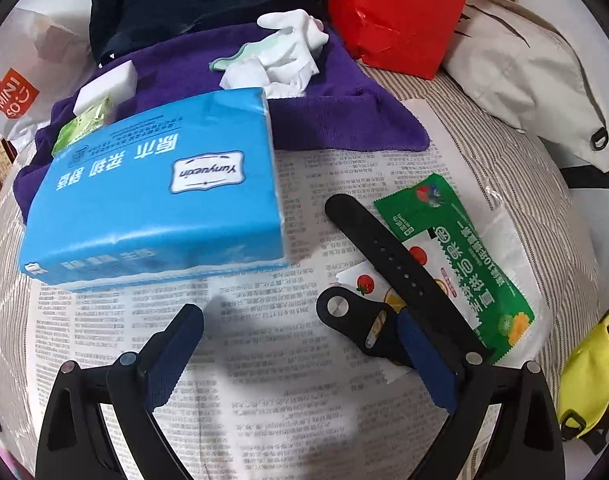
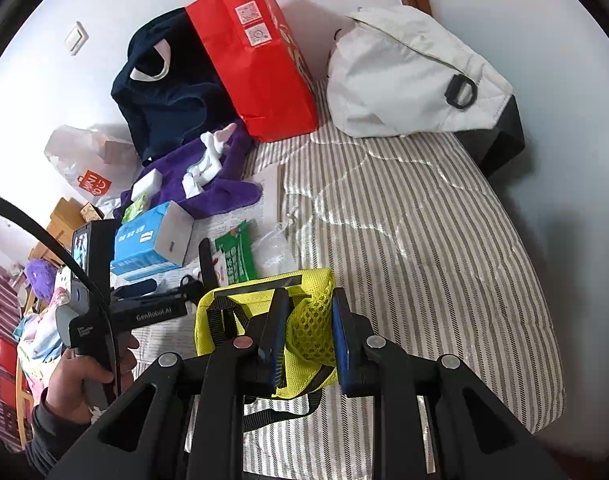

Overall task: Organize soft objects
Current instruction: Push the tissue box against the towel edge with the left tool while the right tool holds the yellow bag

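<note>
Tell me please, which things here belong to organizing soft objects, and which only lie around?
Belong: yellow mesh bag in the right gripper, blue tissue pack, purple towel, white cloth.

Lying about: black strap, green sachet, red paper bag, newspaper.

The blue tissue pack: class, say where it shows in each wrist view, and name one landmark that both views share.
Left wrist view: the blue tissue pack fills the left middle, lying partly on the purple towel.
Right wrist view: the pack is small, at left of centre, below the towel.
Shared landmark: the red paper bag standing behind the towel.
</note>
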Demonstrator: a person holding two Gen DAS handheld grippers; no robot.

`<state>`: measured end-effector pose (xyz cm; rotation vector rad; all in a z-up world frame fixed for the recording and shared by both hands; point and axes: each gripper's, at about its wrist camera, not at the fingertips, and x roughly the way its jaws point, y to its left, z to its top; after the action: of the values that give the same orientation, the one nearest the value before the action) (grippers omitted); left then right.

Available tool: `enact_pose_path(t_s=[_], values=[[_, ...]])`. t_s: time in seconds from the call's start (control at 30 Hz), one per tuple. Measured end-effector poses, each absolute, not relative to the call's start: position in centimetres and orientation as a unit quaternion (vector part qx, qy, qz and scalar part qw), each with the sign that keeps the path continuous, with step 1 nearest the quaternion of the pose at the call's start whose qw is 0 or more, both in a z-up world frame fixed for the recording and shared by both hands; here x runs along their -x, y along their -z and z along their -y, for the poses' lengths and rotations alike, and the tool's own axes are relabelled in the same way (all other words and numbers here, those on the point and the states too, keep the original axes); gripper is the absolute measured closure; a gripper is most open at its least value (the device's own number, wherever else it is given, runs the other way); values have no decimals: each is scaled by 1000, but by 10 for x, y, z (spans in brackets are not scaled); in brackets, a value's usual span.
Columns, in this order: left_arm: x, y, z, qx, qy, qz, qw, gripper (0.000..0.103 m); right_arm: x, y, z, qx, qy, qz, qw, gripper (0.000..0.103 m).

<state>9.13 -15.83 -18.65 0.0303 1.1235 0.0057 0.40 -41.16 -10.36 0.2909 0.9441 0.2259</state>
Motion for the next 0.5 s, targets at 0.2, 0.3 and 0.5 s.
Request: enact_pose_path(t_s=[0.2,0.3,0.5], values=[[-102,184,155,5,11,-545,838,3,-5,105,413,-141,-105,-455,873,82],[-105,188,159,2,14,-544,839,2,-6,105,408,-140,-110,-456,872,82],[-98,188,156,-31,23,-542,840,0,-3,103,403,-131,-114,-457,872,81]])
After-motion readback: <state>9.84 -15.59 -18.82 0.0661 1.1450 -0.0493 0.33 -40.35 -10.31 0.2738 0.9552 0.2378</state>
